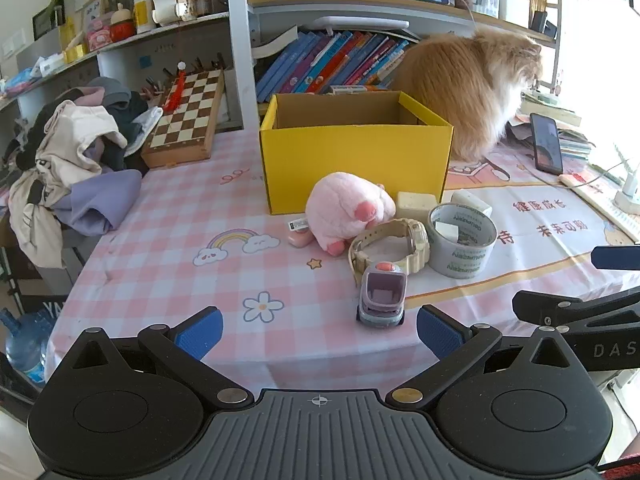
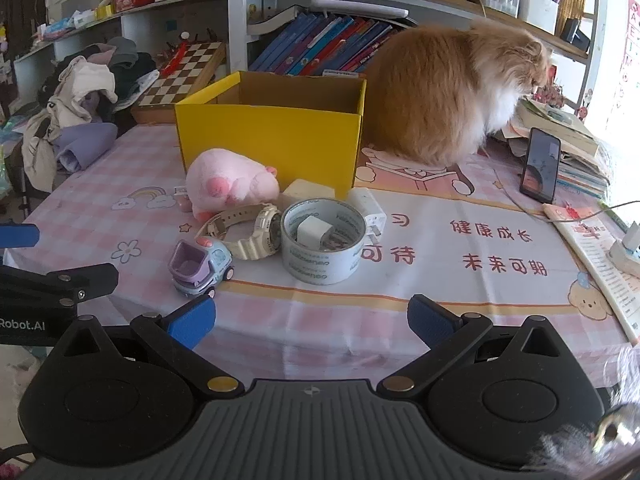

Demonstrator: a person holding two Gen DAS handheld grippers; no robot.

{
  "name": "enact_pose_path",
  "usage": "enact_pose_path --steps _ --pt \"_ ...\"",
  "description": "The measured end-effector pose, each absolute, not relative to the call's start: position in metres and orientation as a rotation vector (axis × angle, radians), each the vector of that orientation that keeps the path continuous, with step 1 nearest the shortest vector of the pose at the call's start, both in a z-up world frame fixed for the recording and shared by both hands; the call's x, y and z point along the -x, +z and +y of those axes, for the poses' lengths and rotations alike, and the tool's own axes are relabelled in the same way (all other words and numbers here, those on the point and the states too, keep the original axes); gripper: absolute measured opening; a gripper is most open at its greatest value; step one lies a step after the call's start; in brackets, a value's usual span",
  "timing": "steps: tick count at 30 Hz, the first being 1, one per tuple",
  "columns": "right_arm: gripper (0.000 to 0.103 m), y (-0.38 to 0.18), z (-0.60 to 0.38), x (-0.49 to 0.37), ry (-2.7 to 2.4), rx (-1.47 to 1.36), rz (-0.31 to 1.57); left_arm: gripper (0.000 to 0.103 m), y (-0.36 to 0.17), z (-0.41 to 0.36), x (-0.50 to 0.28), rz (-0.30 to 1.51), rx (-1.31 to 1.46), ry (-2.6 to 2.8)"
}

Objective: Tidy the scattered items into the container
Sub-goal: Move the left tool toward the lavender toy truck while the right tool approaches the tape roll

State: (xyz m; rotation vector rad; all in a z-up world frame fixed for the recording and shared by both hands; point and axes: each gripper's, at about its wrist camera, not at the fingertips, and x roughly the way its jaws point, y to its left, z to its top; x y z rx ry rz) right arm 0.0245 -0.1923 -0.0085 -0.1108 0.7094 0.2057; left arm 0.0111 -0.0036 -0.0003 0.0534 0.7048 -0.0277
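Observation:
An open yellow box (image 1: 354, 160) (image 2: 272, 140) stands mid-table. In front of it lie a pink plush toy (image 1: 348, 208) (image 2: 230, 184), a cream wristwatch (image 1: 390, 248) (image 2: 248, 232), a tape roll (image 1: 462, 240) (image 2: 324, 240) with a small white cube inside, a purple toy truck (image 1: 382, 300) (image 2: 202, 266), a white charger (image 2: 370, 210) and a cream block (image 1: 416, 204) (image 2: 308, 191). My left gripper (image 1: 320, 330) is open near the table's front edge, just short of the truck. My right gripper (image 2: 312, 320) is open too, nearer than the tape roll.
An orange fluffy cat (image 1: 464, 88) (image 2: 448, 88) sits right of the box. A phone (image 2: 540, 166) leans on books at the right. A chessboard (image 1: 186, 116) and a heap of clothes (image 1: 72, 160) lie at the left. Shelves of books stand behind.

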Motion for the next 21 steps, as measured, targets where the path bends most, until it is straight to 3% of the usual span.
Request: enact_pose_path --steps 21 --pt "0.103 -0.0091 -0.1894 -0.0238 0.229 0.124 0.714 0.103 0.0024 -0.0067 -0.0064 0.68 -0.073 -0.042"
